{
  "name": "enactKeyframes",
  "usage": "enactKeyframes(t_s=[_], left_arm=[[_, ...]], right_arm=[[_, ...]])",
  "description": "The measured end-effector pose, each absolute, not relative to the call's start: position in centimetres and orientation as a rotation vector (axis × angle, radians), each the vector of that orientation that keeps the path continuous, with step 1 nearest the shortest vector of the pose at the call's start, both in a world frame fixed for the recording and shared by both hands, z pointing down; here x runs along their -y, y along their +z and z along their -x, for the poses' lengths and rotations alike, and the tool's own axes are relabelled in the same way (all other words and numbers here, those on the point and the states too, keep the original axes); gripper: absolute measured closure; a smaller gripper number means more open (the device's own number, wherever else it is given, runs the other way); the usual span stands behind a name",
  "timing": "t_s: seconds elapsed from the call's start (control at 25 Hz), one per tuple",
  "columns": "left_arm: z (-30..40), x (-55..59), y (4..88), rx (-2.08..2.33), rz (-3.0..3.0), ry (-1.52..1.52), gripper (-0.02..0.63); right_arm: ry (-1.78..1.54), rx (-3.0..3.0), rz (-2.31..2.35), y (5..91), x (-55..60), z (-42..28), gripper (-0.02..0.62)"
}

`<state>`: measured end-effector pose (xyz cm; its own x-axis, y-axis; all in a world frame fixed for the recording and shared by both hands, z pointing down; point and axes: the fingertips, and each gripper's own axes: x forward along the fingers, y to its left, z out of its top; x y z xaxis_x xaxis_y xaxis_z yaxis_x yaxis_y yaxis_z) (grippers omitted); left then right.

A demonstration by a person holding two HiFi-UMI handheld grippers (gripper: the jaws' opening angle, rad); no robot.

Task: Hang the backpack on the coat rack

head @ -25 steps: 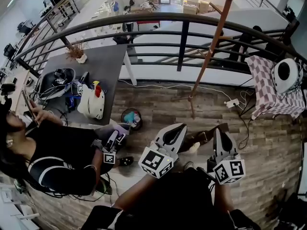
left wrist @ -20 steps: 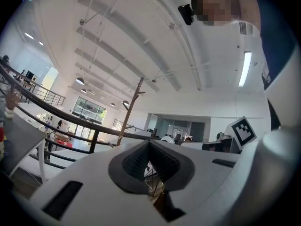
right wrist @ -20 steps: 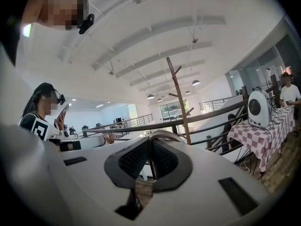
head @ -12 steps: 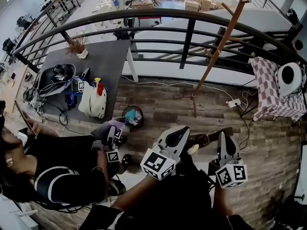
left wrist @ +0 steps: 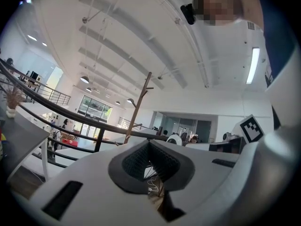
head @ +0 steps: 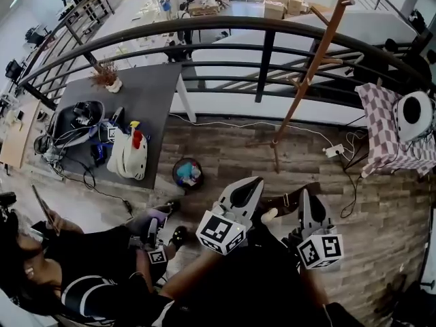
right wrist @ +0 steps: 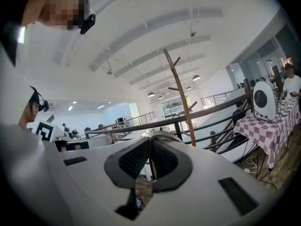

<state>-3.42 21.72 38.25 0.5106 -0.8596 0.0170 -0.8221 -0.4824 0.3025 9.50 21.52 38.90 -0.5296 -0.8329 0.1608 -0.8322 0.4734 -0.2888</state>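
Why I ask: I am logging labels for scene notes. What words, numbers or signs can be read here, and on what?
No words or numbers can be read.
White marker cube on the left gripper: black square pattern, no letters.
White marker cube on the right gripper: the same.
Cardboard boxes beyond the dark metal railing: any print too small to read.

I saw the backpack (head: 128,157) off at my ten o'clock: white and rounded, with a red and yellow patch on top. It sat upright near the front edge of the grey counter (head: 153,90), not yet hung. The coat rack (head: 306,67) stood at about one o'clock, well apart from it. It was a slim brown wooden pole with short bare pegs, its foot on the plank floor just before the railing.
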Motion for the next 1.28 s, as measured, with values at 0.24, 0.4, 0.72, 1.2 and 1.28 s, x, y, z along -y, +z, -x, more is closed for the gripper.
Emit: enactKeyframes(t_s=[0.24,0.4,0.72,1.2,1.28], left_arm=[[2.0,-18.0,38.6,1.405,-2.481,-0.194,0.598],[0.5,-15.1,38.0,1.384,-2.506,-0.207,0.598],[-0.8,-11.4,38.1,1.436,-2.481,-0.179,0.598],[-3.5,-7.0,39.3,1.447,-2.436,-0.159,0.598],[-3.3,-6.6,39.3,1.446,-2.438,-0.149,0.598]], right_arm=[[-0.523,-2.708,1.494,39.0,-18.5,-9.6,0.569],[-0.504,-2.711,1.490,38.8,-15.8,-10.5,0.569],[-0.504,-2.713,1.460,38.7,-11.1,-12.1,0.569],[-0.550,-2.738,1.415,39.8,-6.6,-13.4,0.569],[-0.557,-2.740,1.405,39.8,-6.0,-13.1,0.569]])
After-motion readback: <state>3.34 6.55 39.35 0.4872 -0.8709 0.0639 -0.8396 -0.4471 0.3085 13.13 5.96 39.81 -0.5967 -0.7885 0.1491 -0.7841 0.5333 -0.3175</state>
